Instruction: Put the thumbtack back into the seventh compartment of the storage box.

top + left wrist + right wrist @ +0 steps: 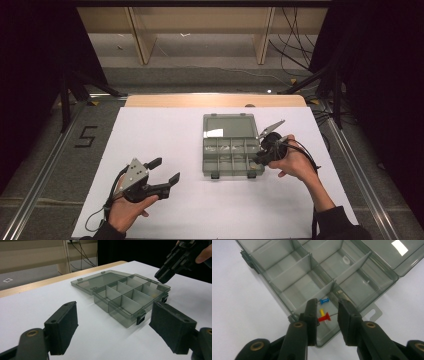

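Pushpins, red (324,317), yellow (322,312) and blue (325,300), lie between my right gripper's (327,315) parted jaws, low centre. My left gripper (112,322) hangs released. No writing readable on the organizer box (287,293).

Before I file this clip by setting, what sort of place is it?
Probably a lab or recording setup, not a home: a white-covered table in a dark-curtained bay, loose cables on the floor behind it, and a taped number beside it. On the table lies an open compartment box.

the high view looks forward and down over the whole table (150,210) from afar. the left gripper view sits low, looking across at the box (130,296); the right gripper view looks steeply down, close over the same box (294,275).
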Motion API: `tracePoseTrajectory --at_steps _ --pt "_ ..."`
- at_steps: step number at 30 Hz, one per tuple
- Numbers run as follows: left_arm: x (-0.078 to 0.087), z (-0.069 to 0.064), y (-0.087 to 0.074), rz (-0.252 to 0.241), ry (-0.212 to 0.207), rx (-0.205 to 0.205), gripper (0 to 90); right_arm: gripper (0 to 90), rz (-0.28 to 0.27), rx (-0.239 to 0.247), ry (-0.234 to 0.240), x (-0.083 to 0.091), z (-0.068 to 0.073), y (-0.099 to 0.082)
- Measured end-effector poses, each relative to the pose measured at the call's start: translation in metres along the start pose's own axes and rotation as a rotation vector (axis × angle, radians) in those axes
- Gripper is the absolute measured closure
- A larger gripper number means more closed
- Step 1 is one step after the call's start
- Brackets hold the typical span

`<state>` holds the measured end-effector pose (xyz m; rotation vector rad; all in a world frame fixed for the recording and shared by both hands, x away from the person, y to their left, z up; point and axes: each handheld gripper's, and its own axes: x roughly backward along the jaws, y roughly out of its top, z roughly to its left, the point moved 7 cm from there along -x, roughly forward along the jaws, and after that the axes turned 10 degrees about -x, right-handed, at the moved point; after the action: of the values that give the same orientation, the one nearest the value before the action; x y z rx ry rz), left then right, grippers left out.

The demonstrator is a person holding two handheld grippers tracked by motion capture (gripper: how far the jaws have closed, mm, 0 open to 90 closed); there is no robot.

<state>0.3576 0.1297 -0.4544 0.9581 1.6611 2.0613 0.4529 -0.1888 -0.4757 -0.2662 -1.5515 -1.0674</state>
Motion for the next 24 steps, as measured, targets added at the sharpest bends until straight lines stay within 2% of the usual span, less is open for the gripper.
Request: tracePoseTrajectory --at_steps 17,24 --pt "0.0000 0.0000 -0.0001 0.000 -0.001 0.000 21.2 68.7 0.000 0.009 0.000 -0.0072 -0.0003 -0.0001" --pt "0.0003 -0.0001 0.0005 -0.005 -0.003 -0.002 21.2 54.4 -0.019 -0.023 -0.003 -0.0083 -0.0045 -0.0016"
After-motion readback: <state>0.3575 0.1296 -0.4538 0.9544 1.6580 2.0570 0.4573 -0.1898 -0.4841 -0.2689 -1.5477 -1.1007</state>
